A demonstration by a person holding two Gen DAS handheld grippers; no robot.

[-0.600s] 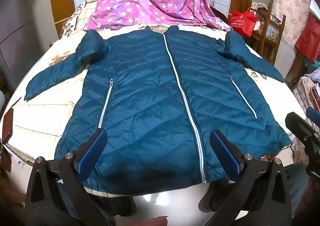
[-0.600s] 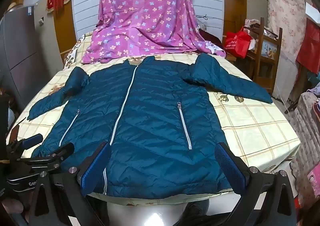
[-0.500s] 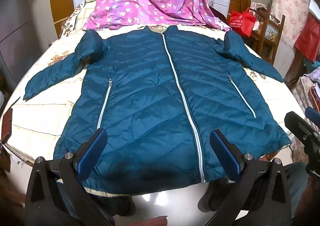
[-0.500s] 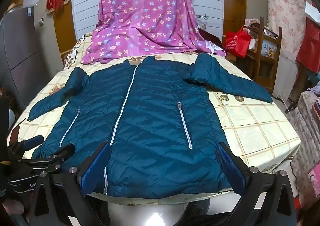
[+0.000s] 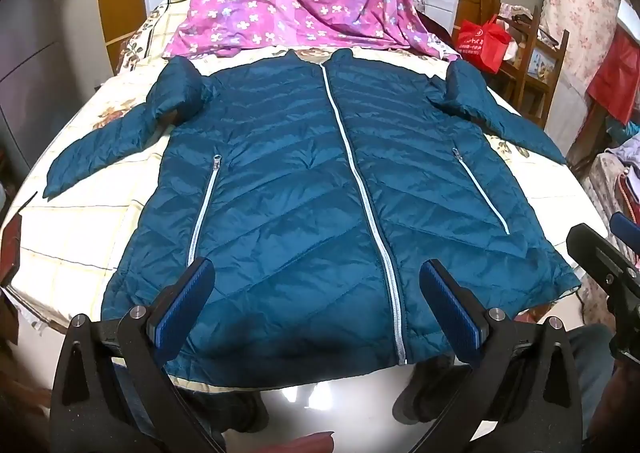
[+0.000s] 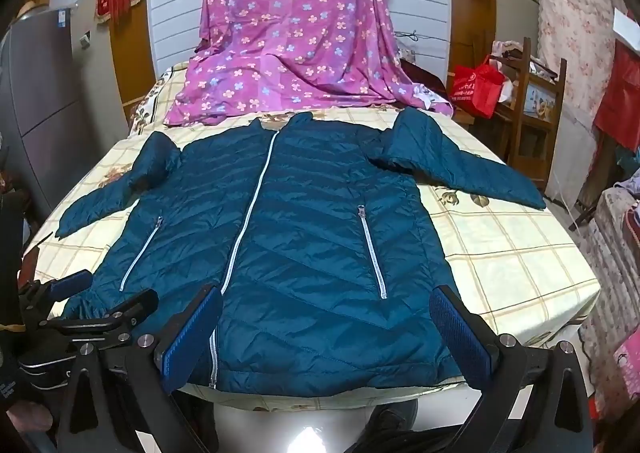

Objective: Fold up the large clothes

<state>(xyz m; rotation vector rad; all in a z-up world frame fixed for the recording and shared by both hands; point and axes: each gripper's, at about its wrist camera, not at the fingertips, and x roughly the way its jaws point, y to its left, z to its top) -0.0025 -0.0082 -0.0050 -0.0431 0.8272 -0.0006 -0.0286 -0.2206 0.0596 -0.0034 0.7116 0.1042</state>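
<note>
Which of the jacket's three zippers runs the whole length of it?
The centre zipper, from collar to hem. The two pocket zippers on either side are short and slanted.

Both wrist cameras look steeply down from the bed's (image 5: 72, 253) near edge, sharing the spread jacket (image 5: 320, 193).

Both grippers are the same build: the left gripper (image 5: 316, 309) and right gripper (image 6: 326, 331) have matte black triangular arms with cut-out slots and silver screw heads at the pivots. Each finger carries a ribbed blue pad (image 5: 450, 309). Dark shoes (image 5: 424, 393) show at 6 o'clock.
</note>
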